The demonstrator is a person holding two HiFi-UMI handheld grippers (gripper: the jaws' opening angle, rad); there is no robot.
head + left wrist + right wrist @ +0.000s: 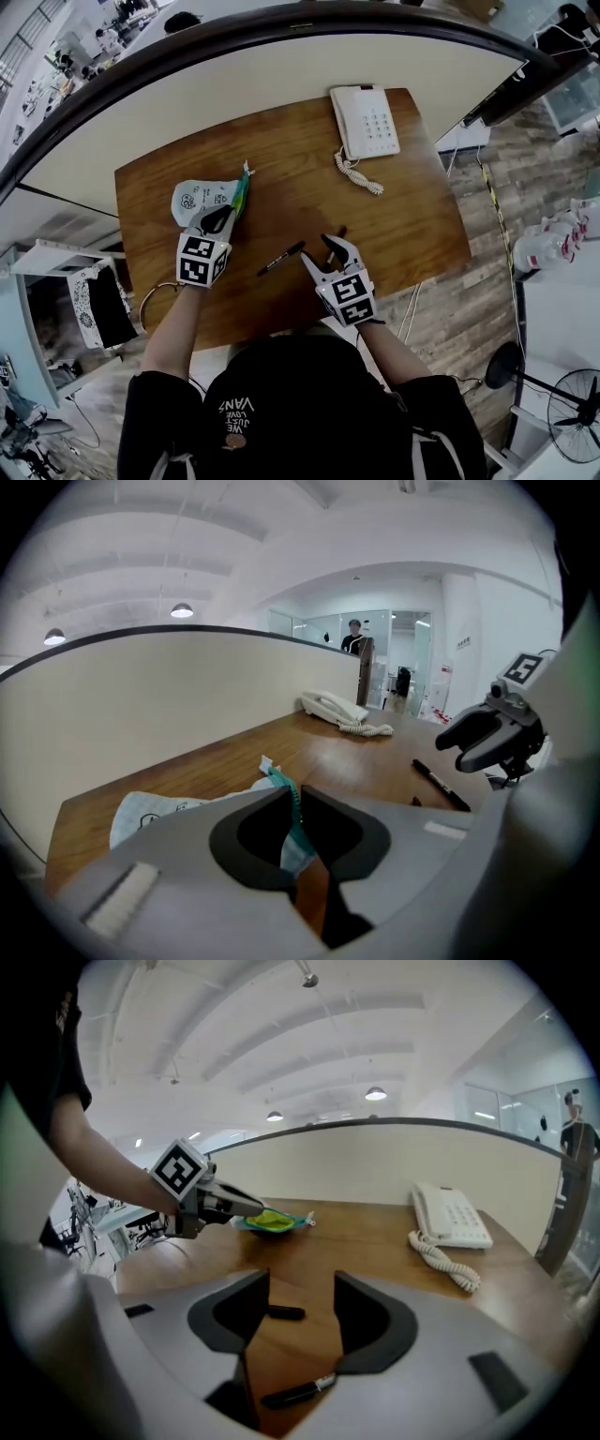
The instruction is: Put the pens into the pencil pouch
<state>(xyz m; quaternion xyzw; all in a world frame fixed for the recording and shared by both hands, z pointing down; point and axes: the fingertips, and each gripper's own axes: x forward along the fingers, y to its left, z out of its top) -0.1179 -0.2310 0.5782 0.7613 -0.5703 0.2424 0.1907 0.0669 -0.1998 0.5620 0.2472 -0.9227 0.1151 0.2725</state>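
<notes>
Right gripper view first: right tongs (302, 1309) stand open, nothing gripped. One pen (298, 1391) lies on the bench (375, 1241) right under them, by the near edge. A second pen (284, 1312) shows between the jaws a bit further on, half hidden by the left jaw. My read of the risk: closing from this slant could catch only a tip, and the pen would roll or skid on the smooth wood toward the near edge. I could also nudge one pen while going for the other.

Further out, toward the left edge, left tongs (295, 803) are closed on the teal zipper edge (284, 794) of the pencil pouch (155, 813), holding it raised. The pinch looks thin, so the fabric could slip out and the mouth flop shut. The light pouch could also drag when a pen pushes in. The mouth looks narrow, so a pen could hit the rim and miss.

Phone (366, 122) sits at the far edge, well clear, no concern.
</notes>
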